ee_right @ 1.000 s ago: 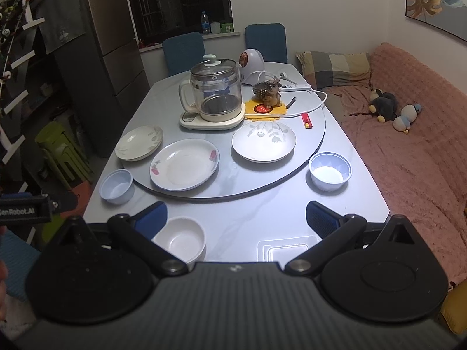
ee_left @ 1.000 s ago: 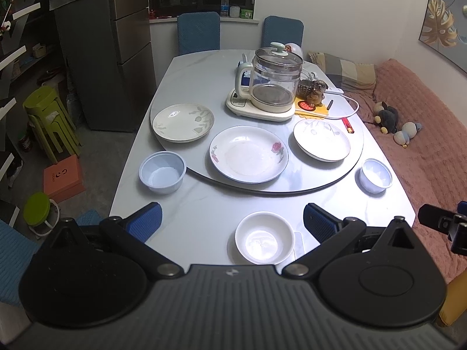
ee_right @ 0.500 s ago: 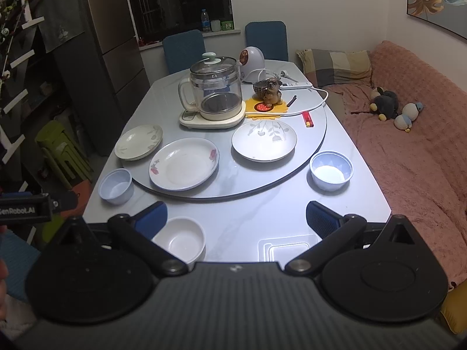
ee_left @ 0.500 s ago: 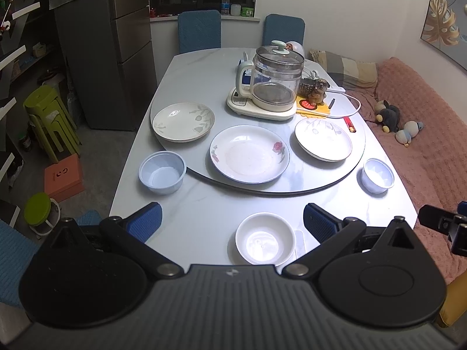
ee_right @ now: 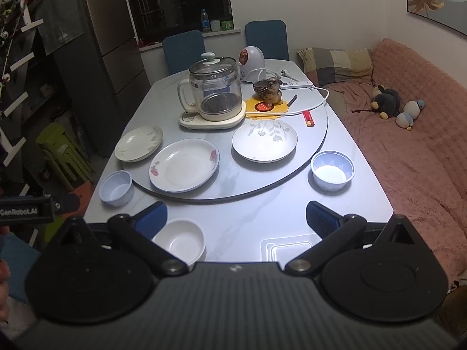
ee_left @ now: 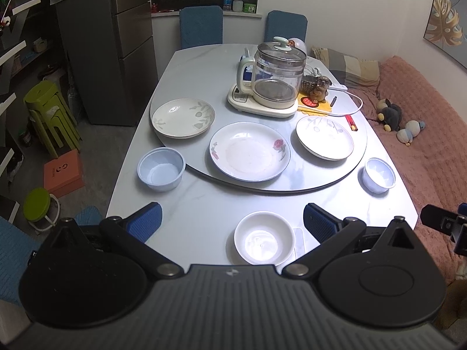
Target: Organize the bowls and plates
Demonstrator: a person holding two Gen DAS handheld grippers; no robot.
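L gripper (ee_left: 232, 218) + R gripper (ee_right: 236, 215): fingers spread wide, empty.

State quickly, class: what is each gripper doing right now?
Left gripper: open, holding nothing.
Right gripper: open, holding nothing.

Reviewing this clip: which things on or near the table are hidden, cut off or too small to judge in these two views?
- White bowl: in the right wrist view, its near rim is hidden by the right gripper body.
- Right gripper in the left wrist view: only a black part at the right edge.
- Kettle base panel: markings too small to read.
- Blue chairs: seats hidden behind the table.
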